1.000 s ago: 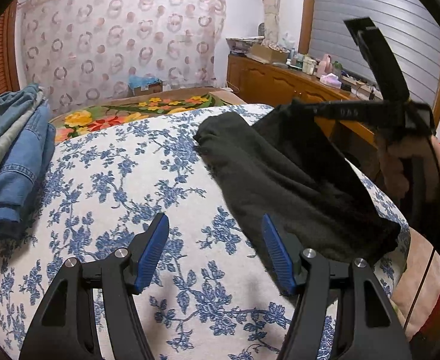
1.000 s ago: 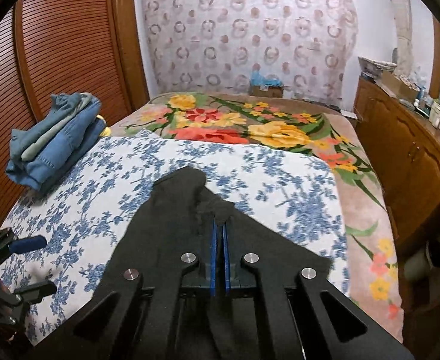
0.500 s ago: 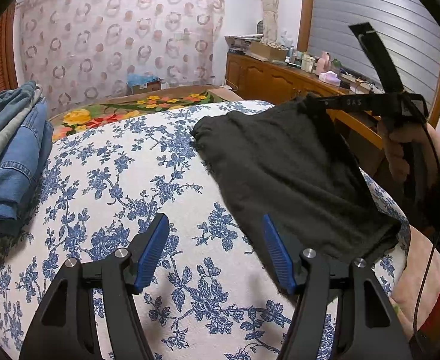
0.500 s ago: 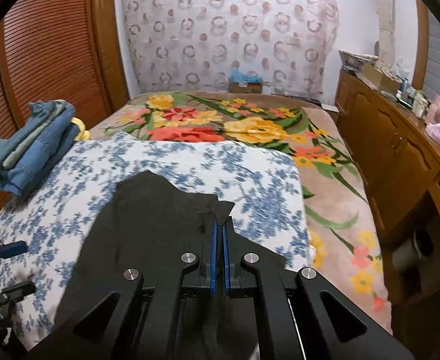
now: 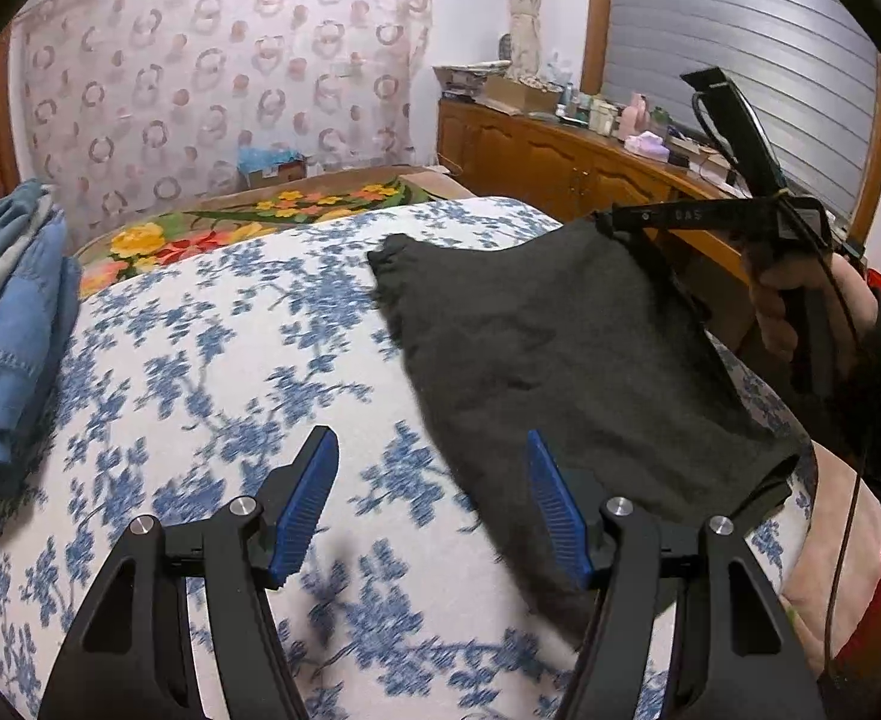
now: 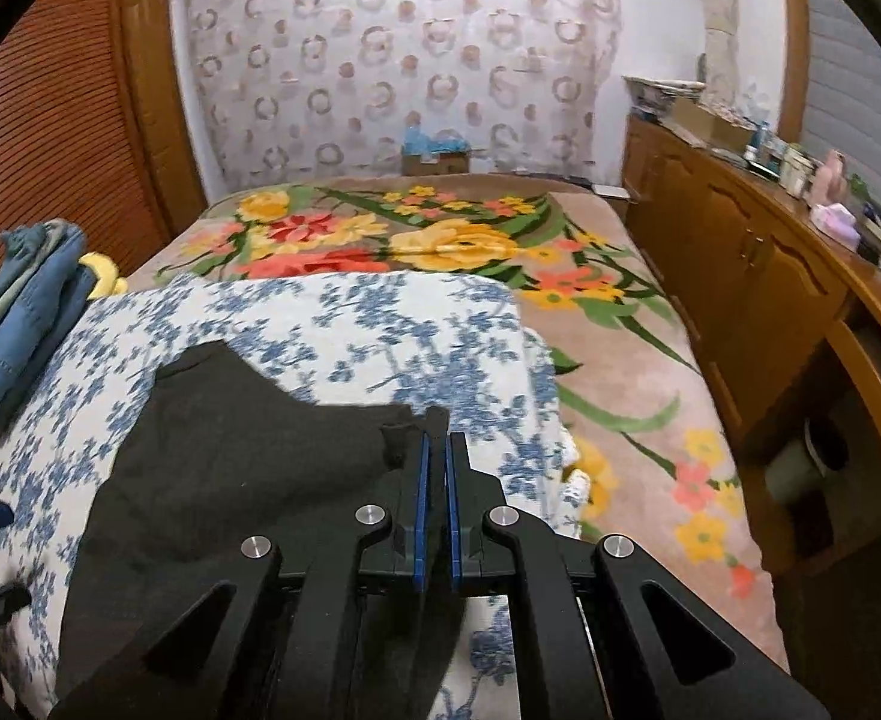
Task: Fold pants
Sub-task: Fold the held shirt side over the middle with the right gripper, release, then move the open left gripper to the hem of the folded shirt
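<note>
The bed (image 6: 416,324) carries dark pants (image 5: 560,348) on its blue-flowered sheet. A jeans pile (image 5: 8,324) sits at its edge. The left gripper (image 5: 431,498) has fingers spread, empty. The right gripper (image 6: 434,468) has just been opening, fingers slightly parted beside the pants' corner.

the only letters that show are some small pale ones on the side of the right tongs (image 5: 605,221), on the thin black bar. they look a bit like "das", but they are too small and fuzzy to read for sure. the boxes and bottles on the wooden bench (image 5: 566,147) by the window are too far off to read.
</note>
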`<state>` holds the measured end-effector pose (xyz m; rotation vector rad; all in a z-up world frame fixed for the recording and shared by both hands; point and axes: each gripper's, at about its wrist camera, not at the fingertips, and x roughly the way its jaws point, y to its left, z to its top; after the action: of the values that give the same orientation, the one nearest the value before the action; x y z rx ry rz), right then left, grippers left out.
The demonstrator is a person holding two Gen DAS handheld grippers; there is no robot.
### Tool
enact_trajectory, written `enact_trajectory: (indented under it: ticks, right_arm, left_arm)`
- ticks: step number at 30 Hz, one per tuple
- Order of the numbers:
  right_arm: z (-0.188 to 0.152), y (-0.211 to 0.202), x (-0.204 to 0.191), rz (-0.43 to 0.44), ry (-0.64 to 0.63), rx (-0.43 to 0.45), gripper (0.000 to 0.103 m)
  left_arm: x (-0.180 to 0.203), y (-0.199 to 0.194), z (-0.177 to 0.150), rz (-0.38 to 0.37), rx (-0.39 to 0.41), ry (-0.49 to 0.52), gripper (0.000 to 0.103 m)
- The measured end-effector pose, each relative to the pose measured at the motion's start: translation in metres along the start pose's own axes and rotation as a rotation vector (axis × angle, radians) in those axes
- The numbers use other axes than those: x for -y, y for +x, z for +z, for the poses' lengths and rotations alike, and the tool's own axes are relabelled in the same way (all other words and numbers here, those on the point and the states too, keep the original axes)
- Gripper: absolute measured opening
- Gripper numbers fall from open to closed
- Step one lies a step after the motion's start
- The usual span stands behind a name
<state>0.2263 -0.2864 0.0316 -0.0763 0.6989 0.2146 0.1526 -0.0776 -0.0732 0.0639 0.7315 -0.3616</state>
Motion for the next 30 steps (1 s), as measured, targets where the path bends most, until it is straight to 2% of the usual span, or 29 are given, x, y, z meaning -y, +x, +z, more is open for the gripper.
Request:
enact_trajectory:
  ticks: [2, 8, 15, 19, 26, 30]
  right_arm:
    - [-0.001, 0.000, 0.001, -0.029, 0.010, 0.011, 0.012]
    - [-0.009, -0.002, -0.003, -0.008, -0.010, 0.011, 0.015]
    - [-0.019, 0.014, -0.004, 0.026, -0.047, -0.043, 0.019]
    - [-0.022, 0.031, 0.004, -0.067, -0.047, -0.124, 0.019]
    - [-0.019, 0.019, 0.032, -0.097, 0.045, -0.090, 0.019]
    - [-0.027, -0.003, 0.027, -0.057, 0.031, -0.057, 0.019]
  left_arm:
    - [0.005, 0.003, 0.003, -0.014, -0.006, 0.009, 0.066]
    - [0.017, 0.011, 0.003, -0.032, -0.032, 0.033, 0.066]
    - [0.023, 0.019, -0.002, -0.025, -0.070, 0.054, 0.066]
    - [0.024, 0.023, -0.006, -0.019, -0.089, 0.066, 0.066]
    - [0.020, 0.021, -0.012, -0.026, -0.092, 0.051, 0.066]
    - [0.018, 0.011, -0.017, -0.036, -0.083, 0.046, 0.066]
